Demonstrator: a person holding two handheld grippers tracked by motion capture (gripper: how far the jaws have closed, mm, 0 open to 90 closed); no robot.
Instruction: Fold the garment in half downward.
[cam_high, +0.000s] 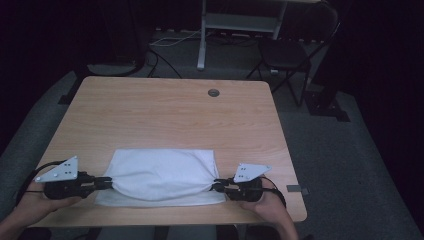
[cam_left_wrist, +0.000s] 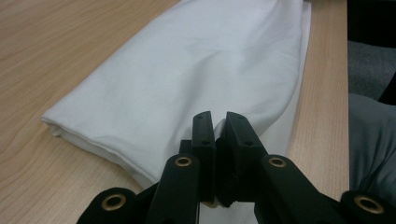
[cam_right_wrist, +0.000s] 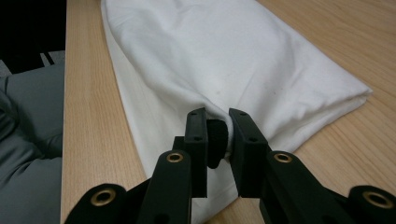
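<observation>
The folded white cloth (cam_high: 162, 176) is being kept on the near part of the surface (cam_high: 170, 112), pinched at one end by the left tool (cam_high: 107, 183) and, it seems, at the other by the right tool (cam_high: 216, 186)

Wooden desk (cam_high: 165, 107) with a round grommet (cam_high: 213, 92) at its far edge; black folding chair (cam_high: 287, 52) beyond, far right.

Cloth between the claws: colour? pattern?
Plain white cloth, no pattern; clearest in the right gripper view.
</observation>
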